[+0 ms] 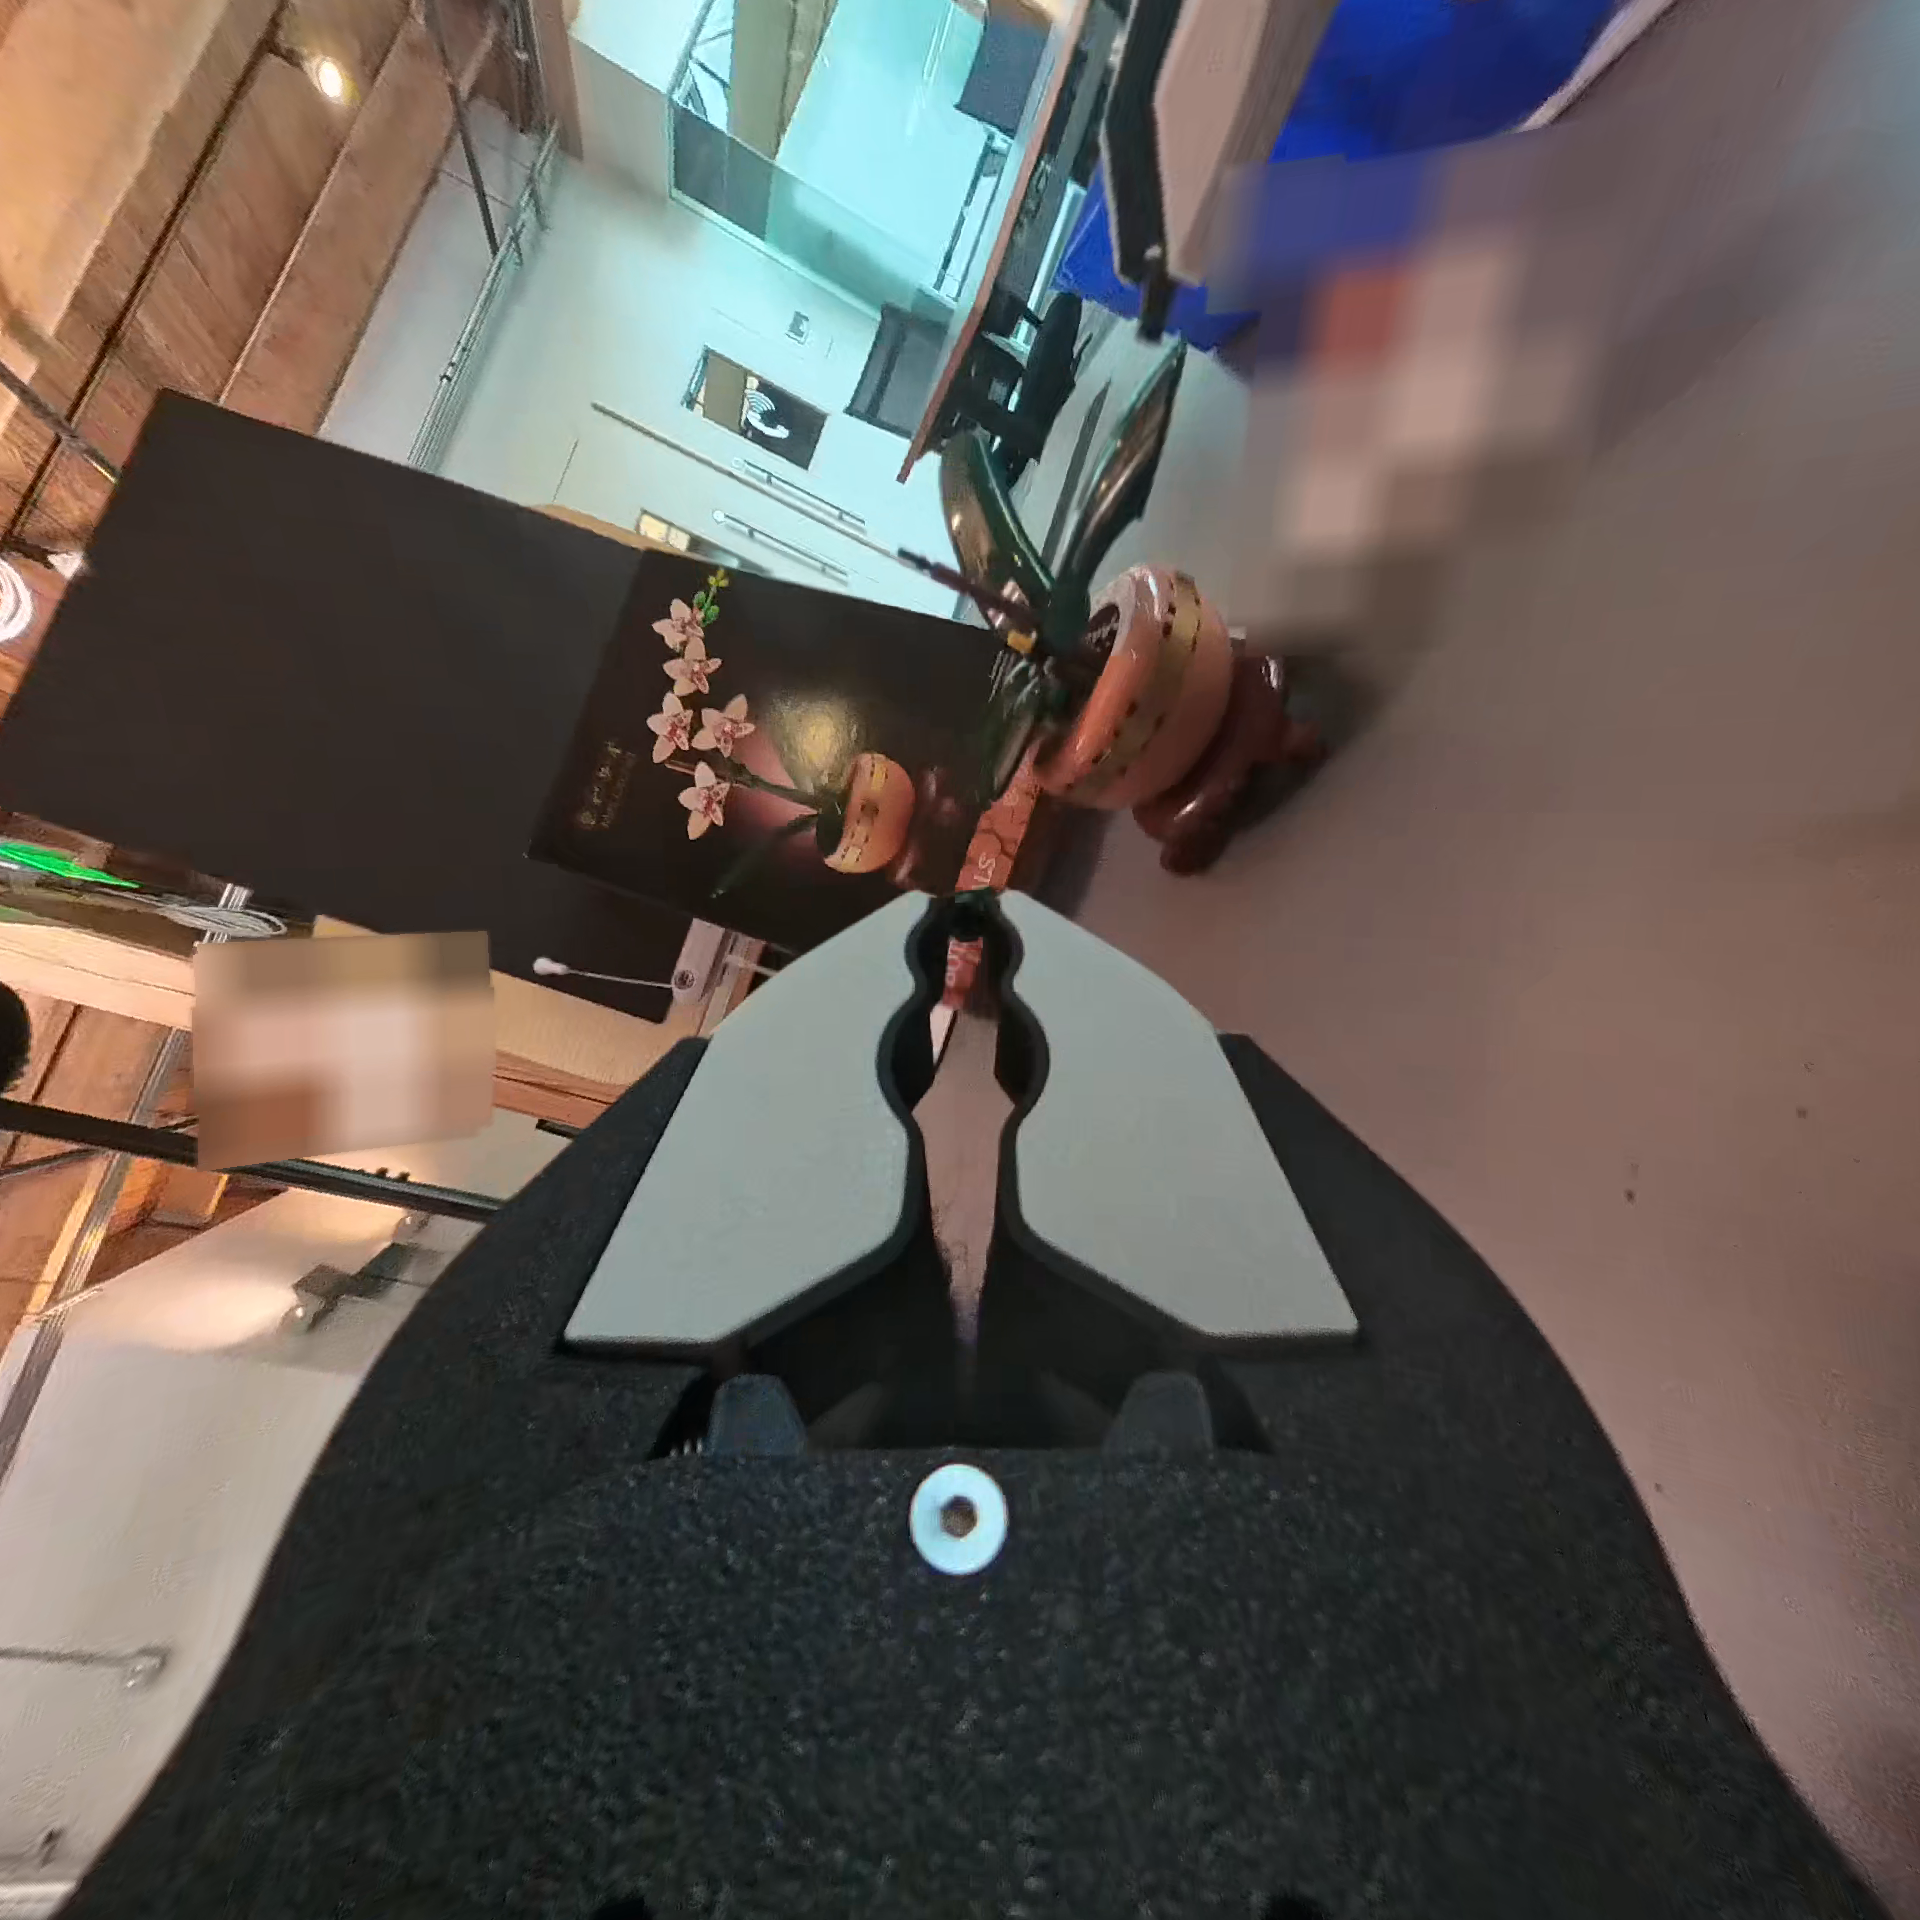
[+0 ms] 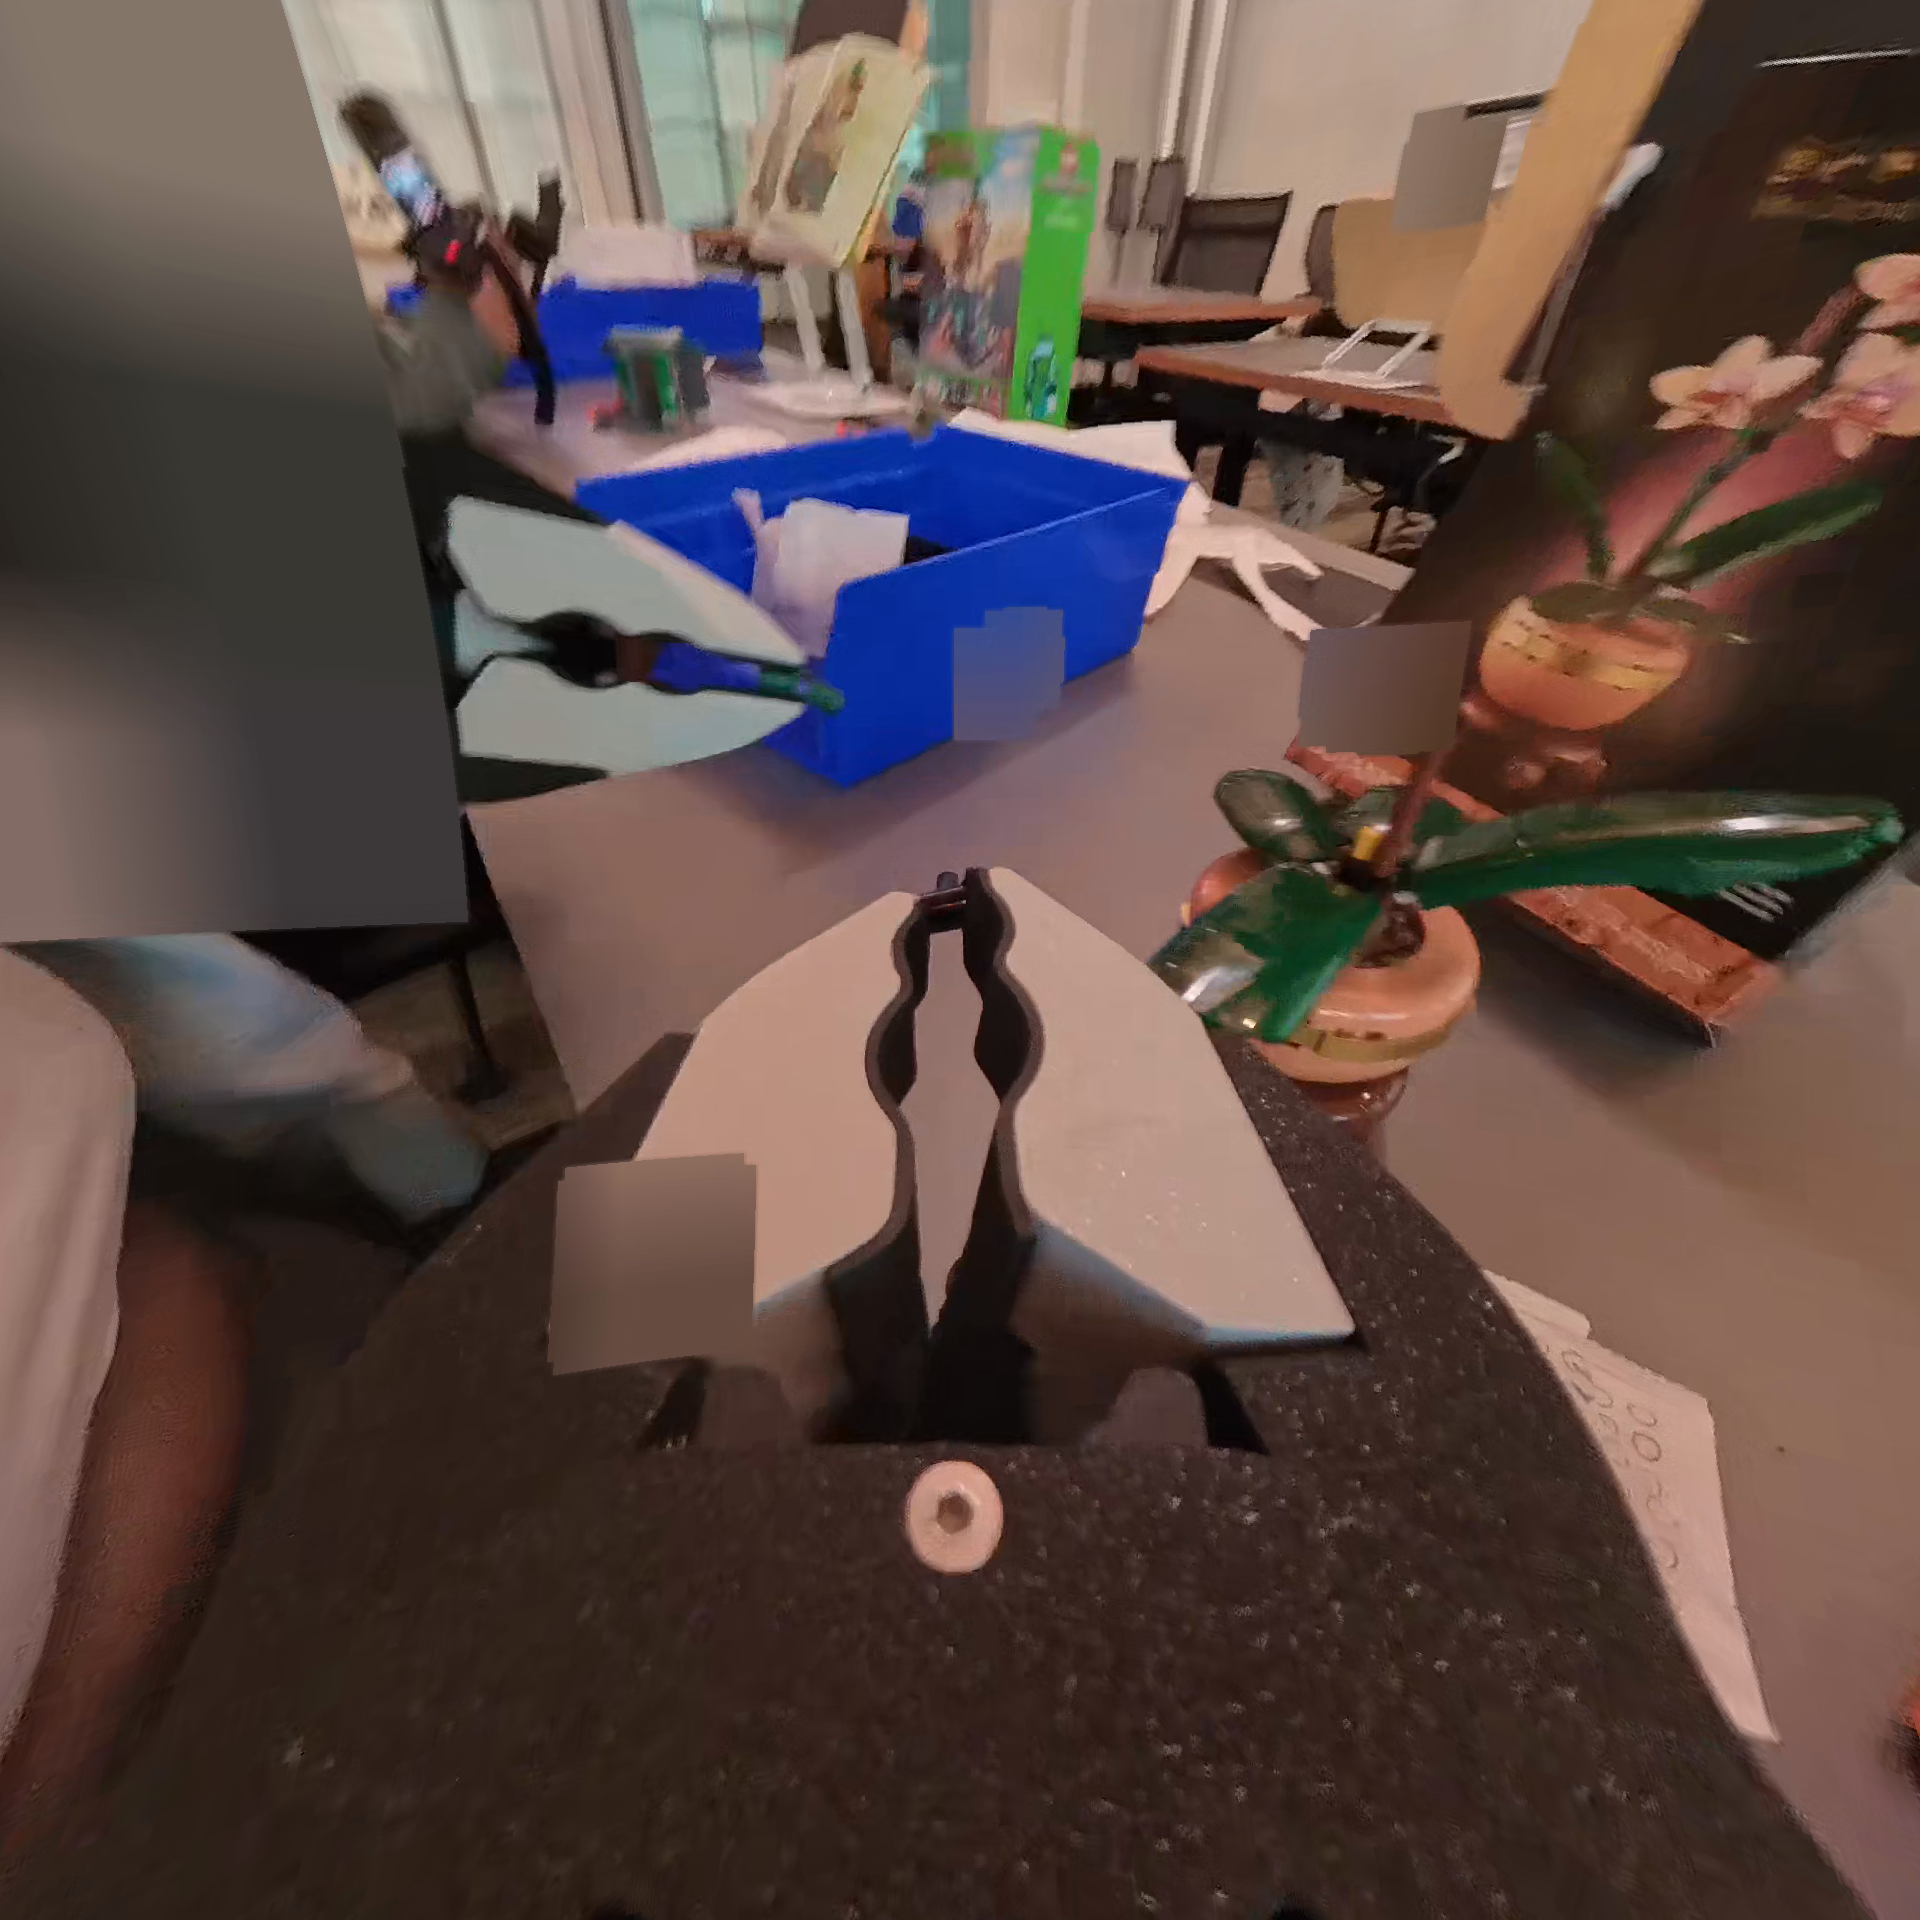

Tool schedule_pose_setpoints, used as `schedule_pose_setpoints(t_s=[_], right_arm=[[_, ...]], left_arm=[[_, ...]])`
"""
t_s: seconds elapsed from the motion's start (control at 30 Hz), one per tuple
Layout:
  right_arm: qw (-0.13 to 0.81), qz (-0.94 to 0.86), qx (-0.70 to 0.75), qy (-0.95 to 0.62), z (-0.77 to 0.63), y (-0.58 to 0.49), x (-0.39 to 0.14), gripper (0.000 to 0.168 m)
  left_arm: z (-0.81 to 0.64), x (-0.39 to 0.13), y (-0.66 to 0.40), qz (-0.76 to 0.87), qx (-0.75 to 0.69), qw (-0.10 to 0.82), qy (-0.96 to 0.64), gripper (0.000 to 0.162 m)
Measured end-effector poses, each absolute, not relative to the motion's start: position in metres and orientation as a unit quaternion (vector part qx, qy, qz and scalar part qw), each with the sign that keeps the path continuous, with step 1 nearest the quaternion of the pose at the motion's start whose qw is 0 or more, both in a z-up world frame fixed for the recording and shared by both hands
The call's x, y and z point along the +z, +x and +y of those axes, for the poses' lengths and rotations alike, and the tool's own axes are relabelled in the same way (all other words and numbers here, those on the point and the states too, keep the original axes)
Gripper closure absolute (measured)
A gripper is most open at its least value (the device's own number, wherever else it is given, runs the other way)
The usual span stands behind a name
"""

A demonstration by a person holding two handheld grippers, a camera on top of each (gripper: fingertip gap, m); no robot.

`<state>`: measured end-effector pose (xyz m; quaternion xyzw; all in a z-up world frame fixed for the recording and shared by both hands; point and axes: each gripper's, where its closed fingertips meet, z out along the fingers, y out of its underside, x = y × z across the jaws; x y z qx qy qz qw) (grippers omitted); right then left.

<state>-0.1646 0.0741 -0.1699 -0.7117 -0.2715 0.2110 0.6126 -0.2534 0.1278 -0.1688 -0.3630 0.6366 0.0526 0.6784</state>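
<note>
The right claw (image 2: 954,885) has its smooth grey fingers (image 2: 1122,1122) pinched together on a tiny dark piece (image 2: 943,896) at the very tips, above the matte grey desk (image 2: 935,821). Just right of it stands a brick-built plant (image 2: 1351,914): glossy green leaves, a thin brown stem, a rounded terracotta pot with a gold band on a dark red-brown base.

Far left in the right wrist view, the left claw (image 2: 800,681) is clamped on a slim green stem piece (image 2: 800,683), in front of a blue plastic bin (image 2: 997,582) holding crumpled clear bags. Behind the plant leans a dark picture box (image 2: 1704,540) showing pink orchids.

The left wrist view is rolled sideways. Its claw (image 1: 961,920) looks closed, though the stem piece is barely discernible there, perhaps only a dark-green speck. It shows the box (image 1: 769,738) front and the pot (image 1: 1132,696) from the other side.
</note>
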Motion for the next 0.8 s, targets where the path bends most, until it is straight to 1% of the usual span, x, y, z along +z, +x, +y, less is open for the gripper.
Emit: schedule_pose_setpoints(t_s=[0.07,0.13,0.17,0.27,0.3,0.37,0.47,0.67,0.8], right_arm=[[0.629,-0.295,0.174,-0.698,0.071,-0.161,-0.157,0.162],[0.664,-0.289,0.117,-0.68,0.065,-0.122,-0.125,0.162],[0.663,-0.292,0.102,-0.682,0.056,-0.099,-0.111,0.162],[0.614,-0.235,-0.02,-0.754,0.038,0.004,-0.089,0.161],[0.585,-0.236,-0.044,-0.775,0.03,0.031,-0.089,0.161],[0.514,-0.228,-0.05,-0.825,0.023,0.071,-0.101,0.161],[0.436,-0.284,-0.002,-0.854,0.027,0.077,-0.134,0.161],[0.358,-0.374,-0.07,-0.853,0.049,0.082,-0.188,0.16],[0.333,-0.391,-0.102,-0.852,0.055,0.088,-0.199,0.159]], left_arm=[[0.125,-0.168,-0.245,0.633,0.036,0.682,-0.363,0.156],[0.119,-0.173,-0.239,0.626,-0.008,0.68,-0.382,0.156],[0.116,-0.174,-0.239,0.62,-0.028,0.679,-0.391,0.156],[0.113,-0.175,-0.24,0.597,-0.095,0.675,-0.423,0.156],[0.111,-0.174,-0.239,0.585,-0.129,0.673,-0.434,0.156],[0.107,-0.17,-0.237,0.564,-0.189,0.669,-0.446,0.156],[0.106,-0.167,-0.235,0.554,-0.217,0.665,-0.452,0.156],[0.101,-0.168,-0.231,0.558,-0.227,0.656,-0.455,0.156],[0.104,-0.168,-0.231,0.557,-0.226,0.655,-0.458,0.156]])
